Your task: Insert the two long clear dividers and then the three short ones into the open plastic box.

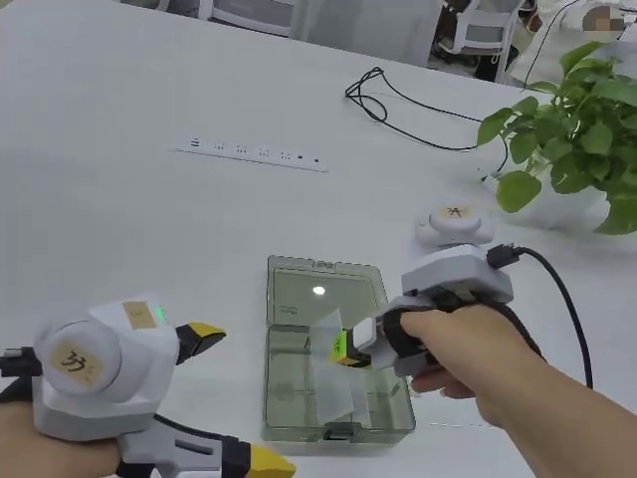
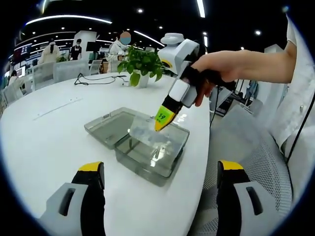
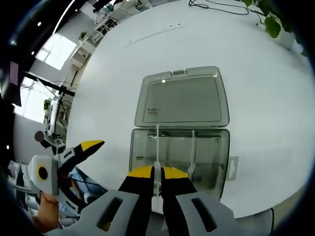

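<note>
Plastic box [image 3: 211, 152]: on the white table [image 1: 149, 229], lid [image 1: 323, 289] lying flat open
Right gripper [image 1: 344, 349]: jaws pinched on a clear divider [image 2: 142, 129], upright, reaching down into the box
Second divider [image 3: 192, 152]: standing in the box, just beside it
Left gripper [image 1: 239, 396]: jaws wide apart, holding nothing, left of the box

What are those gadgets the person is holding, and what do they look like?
They are two handheld grippers. The left gripper and the right gripper each have a pale grey-white body, black jaws with yellow tips and a round white cap with a small tan label. A numbered yellow sticker sits by the right one's tip, and a black cable trails from it.
</note>
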`<control>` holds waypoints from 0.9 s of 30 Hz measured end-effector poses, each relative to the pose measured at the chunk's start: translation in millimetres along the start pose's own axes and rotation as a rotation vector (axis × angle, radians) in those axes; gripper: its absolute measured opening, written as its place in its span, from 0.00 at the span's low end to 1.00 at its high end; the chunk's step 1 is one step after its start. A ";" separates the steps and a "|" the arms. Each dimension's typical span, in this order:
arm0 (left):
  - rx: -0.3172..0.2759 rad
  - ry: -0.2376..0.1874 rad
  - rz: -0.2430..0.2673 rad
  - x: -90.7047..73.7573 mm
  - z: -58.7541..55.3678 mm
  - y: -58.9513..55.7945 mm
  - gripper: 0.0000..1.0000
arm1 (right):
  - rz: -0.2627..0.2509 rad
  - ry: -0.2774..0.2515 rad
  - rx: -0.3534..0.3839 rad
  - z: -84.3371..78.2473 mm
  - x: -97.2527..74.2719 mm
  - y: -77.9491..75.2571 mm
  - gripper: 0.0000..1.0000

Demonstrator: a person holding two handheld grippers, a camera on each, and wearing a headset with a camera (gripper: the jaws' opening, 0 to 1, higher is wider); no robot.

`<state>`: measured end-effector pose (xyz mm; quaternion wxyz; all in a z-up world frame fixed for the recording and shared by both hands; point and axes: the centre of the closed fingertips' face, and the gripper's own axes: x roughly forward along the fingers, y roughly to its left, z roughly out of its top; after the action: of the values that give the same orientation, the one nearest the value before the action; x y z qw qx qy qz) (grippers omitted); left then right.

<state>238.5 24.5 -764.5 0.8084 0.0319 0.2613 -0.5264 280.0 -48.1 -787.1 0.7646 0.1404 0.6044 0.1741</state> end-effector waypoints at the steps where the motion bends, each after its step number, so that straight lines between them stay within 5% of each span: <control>1: -0.002 -0.003 0.001 0.1 0.3 0.0 0.97 | -0.001 0.003 0.000 -0.9 0.5 0.0 0.06; 27: -0.029 -0.017 0.002 1.3 0.9 -1.7 0.95 | -0.026 0.020 -0.035 -2.9 7.4 -3.8 0.06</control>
<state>237.8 22.4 -763.9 0.8116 0.0157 0.2619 -0.5220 279.0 -48.3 -795.9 0.7630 0.1173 0.6108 0.1763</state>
